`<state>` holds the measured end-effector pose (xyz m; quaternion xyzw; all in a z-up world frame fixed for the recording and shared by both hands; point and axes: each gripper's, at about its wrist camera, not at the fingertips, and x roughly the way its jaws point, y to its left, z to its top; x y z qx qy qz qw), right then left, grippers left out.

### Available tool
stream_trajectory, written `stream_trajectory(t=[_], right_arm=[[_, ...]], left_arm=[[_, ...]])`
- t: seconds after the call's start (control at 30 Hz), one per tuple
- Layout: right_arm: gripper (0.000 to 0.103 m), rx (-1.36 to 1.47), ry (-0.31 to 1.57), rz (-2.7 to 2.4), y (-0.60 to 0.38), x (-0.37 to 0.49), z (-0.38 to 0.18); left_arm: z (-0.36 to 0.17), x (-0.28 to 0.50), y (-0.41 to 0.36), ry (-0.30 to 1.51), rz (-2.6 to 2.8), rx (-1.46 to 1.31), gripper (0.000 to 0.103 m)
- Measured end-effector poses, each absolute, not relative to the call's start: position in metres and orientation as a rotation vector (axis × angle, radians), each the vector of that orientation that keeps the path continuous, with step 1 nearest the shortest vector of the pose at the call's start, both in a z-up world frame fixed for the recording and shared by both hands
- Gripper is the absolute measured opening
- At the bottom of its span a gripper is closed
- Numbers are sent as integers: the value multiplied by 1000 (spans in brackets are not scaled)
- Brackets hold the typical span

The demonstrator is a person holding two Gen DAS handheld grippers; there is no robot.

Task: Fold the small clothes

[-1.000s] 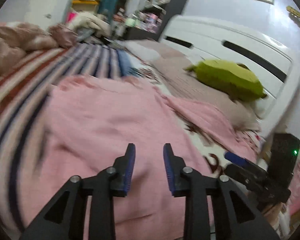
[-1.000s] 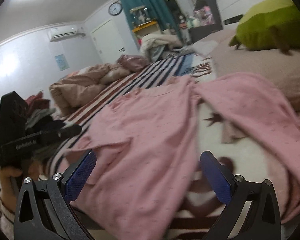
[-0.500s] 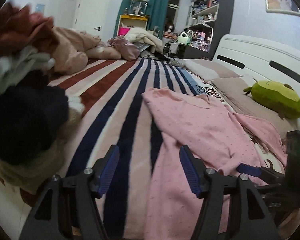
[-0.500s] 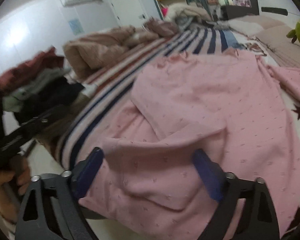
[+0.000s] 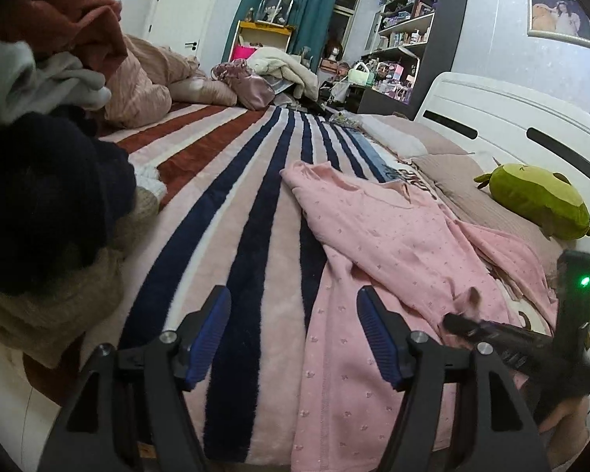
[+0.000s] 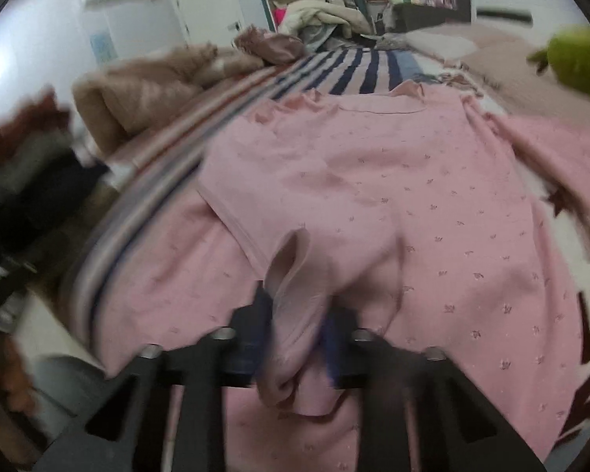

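My right gripper (image 6: pixel 295 334) is pinching the pink garment's (image 6: pixel 373 181) bunched hem near the striped blanket's (image 5: pixel 232 212) edge; my left gripper (image 5: pixel 293 330) is hovering spread wide, beside a heaped clothes pile (image 5: pixel 39 181).

The left gripper (image 5: pixel 293 334) hovers low with its blue-padded fingers (image 5: pixel 210 332) spread wide, nothing between them. The right gripper (image 6: pixel 295 326) has its fingers drawn close together, pinching a bunched fold of cloth between the pads.

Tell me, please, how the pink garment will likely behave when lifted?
Probably floppy: the pink garment bunches where the right hand-held gripper pinches it. Likely light, since it looks thin. The rest would probably drag along the blanket.
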<state>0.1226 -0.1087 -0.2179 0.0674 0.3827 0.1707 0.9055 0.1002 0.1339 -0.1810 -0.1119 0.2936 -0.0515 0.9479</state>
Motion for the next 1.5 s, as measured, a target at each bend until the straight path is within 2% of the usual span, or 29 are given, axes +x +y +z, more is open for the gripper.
stream_trajectory(t=[0.1, 0.43, 0.77, 0.87, 0.9, 0.93, 1.0, 1.07, 1.1, 1.17, 1.2, 1.27, 1.3, 1.33, 1.5], right_arm=[[8, 159, 721, 334, -131, 118, -199], [7, 258, 573, 279, -230, 87, -160], [7, 388, 656, 235, -292, 86, -198], [13, 416, 701, 258, -296, 92, -207], [19, 403, 716, 256, -295, 94, -208], [24, 388, 725, 251, -295, 95, -209], [27, 380, 724, 231, -300, 94, -210], [17, 406, 723, 245, -307, 92, -210], [5, 414, 721, 268, -308, 91, -209], [5, 446, 710, 334, -309, 87, -204], [4, 475, 706, 367, -309, 85, -203], [4, 530, 699, 440, -307, 83, -199], [4, 548, 691, 461, -306, 81, -196], [4, 574, 679, 491, -304, 80, -192], [4, 638, 625, 624, -288, 83, -168]], left_arm=[[-179, 102, 131, 590, -115, -229, 65], [-192, 138, 97, 668, -120, -162, 65], [-206, 193, 63, 767, -135, -40, 64], [-219, 210, 56, 829, -144, -1, 46], [-223, 212, 55, 843, -141, 5, 34], [-227, 213, 54, 850, -129, 9, 15], [-231, 213, 58, 845, -88, 16, 4], [-230, 211, 67, 832, -64, -19, 3], [-229, 210, 70, 826, -47, -27, 3], [-229, 206, 70, 824, -35, -21, 4], [-229, 204, 68, 824, -29, -9, 9], [-227, 201, 61, 819, -19, 17, 38], [-224, 195, 59, 795, -22, 21, 61], [-220, 189, 58, 775, -48, 2, 66], [-206, 180, 55, 748, -141, -48, 66]])
